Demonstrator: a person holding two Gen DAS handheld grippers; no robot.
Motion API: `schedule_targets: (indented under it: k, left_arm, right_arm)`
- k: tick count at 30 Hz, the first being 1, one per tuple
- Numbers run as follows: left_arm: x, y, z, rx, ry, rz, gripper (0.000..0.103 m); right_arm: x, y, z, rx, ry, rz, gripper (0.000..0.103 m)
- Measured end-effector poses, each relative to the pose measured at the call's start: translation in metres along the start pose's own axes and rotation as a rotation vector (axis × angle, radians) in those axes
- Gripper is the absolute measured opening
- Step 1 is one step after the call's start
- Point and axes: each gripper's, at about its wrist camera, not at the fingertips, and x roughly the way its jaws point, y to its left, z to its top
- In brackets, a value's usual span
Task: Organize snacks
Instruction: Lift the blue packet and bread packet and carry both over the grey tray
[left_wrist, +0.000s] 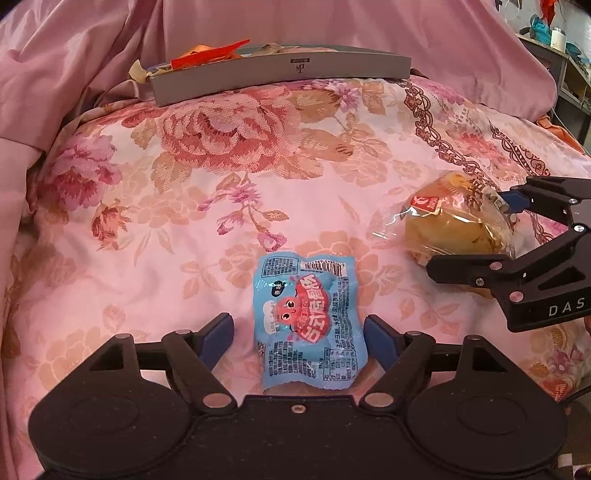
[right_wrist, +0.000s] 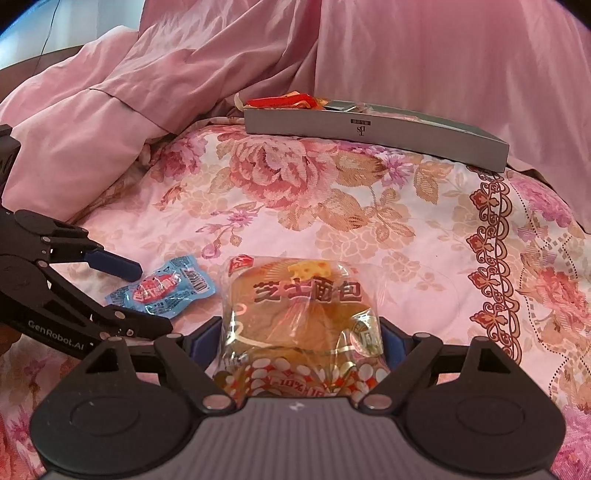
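Observation:
A blue snack packet (left_wrist: 308, 325) with a red cartoon lies on the floral quilt between the fingers of my left gripper (left_wrist: 299, 334), which is open, with gaps on both sides. It also shows in the right wrist view (right_wrist: 162, 290). A wrapped cheese bread (right_wrist: 299, 317) sits between the fingers of my right gripper (right_wrist: 299, 341), whose pads press its sides. The bread (left_wrist: 458, 225) and right gripper (left_wrist: 476, 236) show at the right of the left wrist view. A grey box (left_wrist: 284, 72) holding several snacks lies at the far end of the quilt.
The pink floral quilt (left_wrist: 229, 177) covers the whole working surface. Plain pink bedding (right_wrist: 110, 110) is bunched up at the left and behind the grey box (right_wrist: 373, 127). A shelf with clutter (left_wrist: 565, 48) stands at the far right.

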Motion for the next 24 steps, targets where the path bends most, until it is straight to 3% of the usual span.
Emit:
schedule_targets:
  k: [7, 12, 17, 24]
  left_arm:
    - [0.002, -0.001, 0.0, 0.014, -0.002, 0.011, 0.081]
    - [0.001, -0.003, -0.001, 0.014, -0.009, 0.016, 0.076]
    - [-0.001, -0.008, -0.003, 0.045, -0.021, 0.01, 0.064]
    - [-0.002, -0.006, -0.004, 0.022, -0.024, -0.001, 0.063]
  right_arm:
    - [0.005, 0.003, 0.001, -0.016, 0.0, -0.014, 0.091]
    - [0.012, 0.005, 0.003, -0.029, 0.005, -0.026, 0.095]
    - [0.019, 0.007, 0.0, -0.031, 0.016, -0.043, 0.097]
    - [0.019, 0.006, -0.005, -0.015, 0.013, -0.044, 0.096]
